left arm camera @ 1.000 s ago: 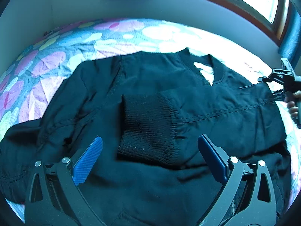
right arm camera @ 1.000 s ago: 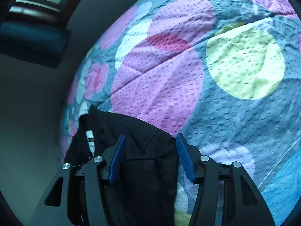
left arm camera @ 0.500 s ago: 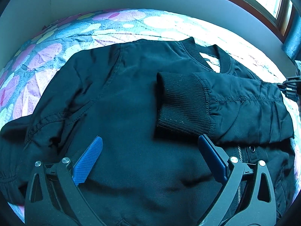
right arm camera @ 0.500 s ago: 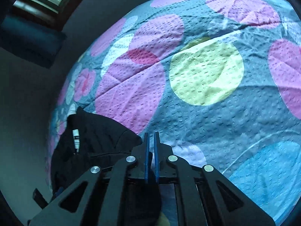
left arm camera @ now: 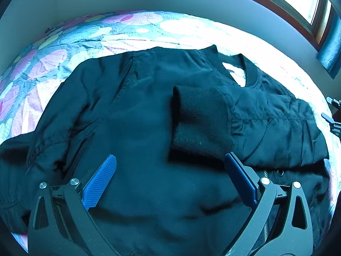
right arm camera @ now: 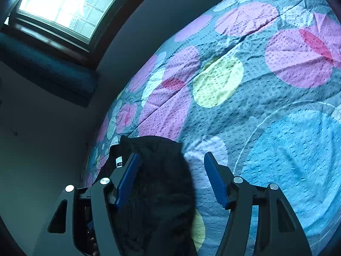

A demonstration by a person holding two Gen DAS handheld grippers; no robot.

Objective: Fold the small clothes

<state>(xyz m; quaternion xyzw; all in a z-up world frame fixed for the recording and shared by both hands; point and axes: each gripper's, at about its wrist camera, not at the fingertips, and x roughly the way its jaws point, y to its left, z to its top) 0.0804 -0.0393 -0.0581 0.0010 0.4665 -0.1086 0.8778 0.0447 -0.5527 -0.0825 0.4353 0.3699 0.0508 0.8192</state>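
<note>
One black zip-up jacket (left arm camera: pixel 149 111) with ribbed cuffs lies flat on the circle-patterned bedspread (right arm camera: pixel 266 106), one sleeve folded across it. Left claw (left arm camera: pixel 170 177) hovers released above it; right claw (right arm camera: pixel 170 170) is opening over its edge, pads clear.

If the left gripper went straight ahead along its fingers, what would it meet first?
Most likely the black jacket: the left gripper, open, points down at its body, just short of the folded-over sleeve cuff. Depth is unclear.
</note>
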